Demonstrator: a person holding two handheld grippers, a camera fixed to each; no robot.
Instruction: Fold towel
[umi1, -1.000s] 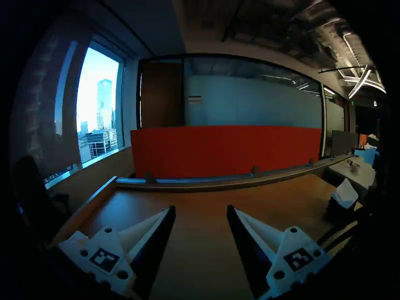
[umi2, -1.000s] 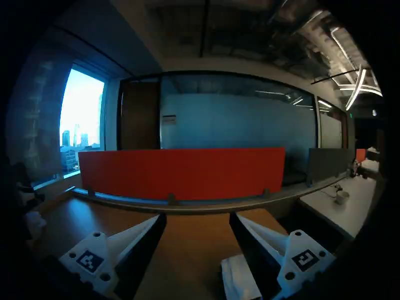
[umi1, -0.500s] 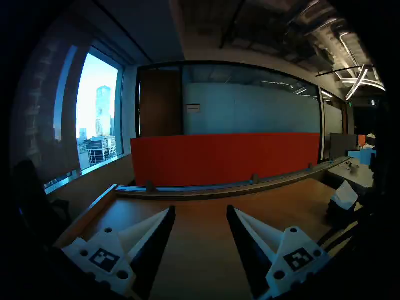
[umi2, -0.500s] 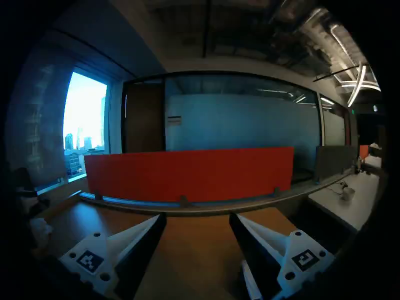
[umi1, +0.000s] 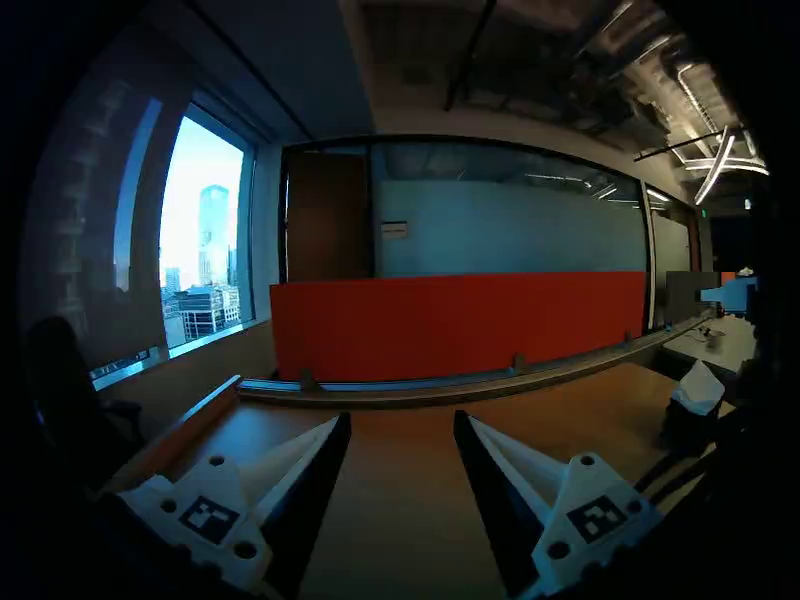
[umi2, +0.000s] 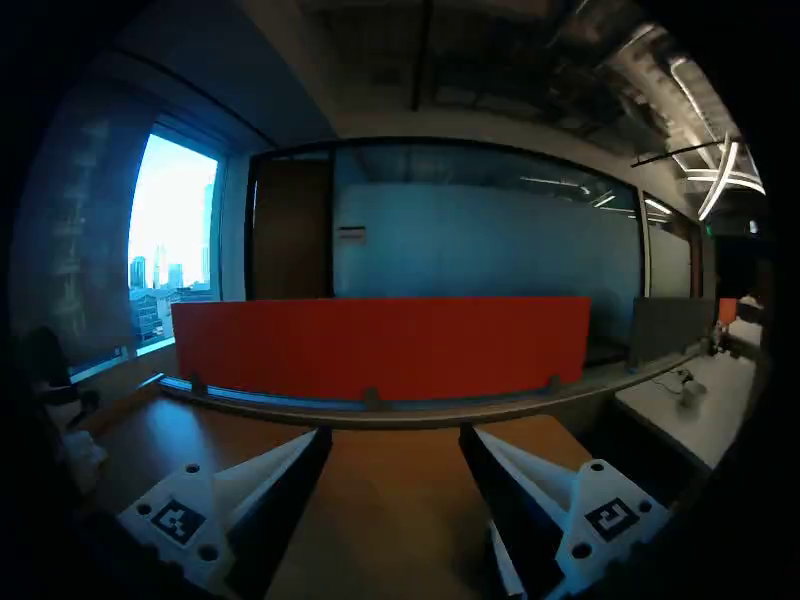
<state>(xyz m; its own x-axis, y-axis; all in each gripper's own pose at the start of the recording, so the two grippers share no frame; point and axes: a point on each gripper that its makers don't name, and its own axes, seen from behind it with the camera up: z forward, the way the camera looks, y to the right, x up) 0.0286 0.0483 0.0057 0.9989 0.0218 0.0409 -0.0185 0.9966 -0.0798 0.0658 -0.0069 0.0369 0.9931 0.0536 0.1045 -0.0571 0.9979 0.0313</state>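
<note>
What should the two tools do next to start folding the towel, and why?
Probably tip the right tool down toward the white cloth sliver, likely the towel, which peeks out beside its finger at the bottom. Both it and the left tool are open, empty and aimed level across the brown wooden desk at the red divider panel, so neither faces cloth.

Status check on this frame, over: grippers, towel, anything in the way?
Left gripper open, empty, over wooden desk. Right gripper open, empty. White edge, likely the towel, low beside its finger, ungrasped. No obstruction seen on the desk.
</note>
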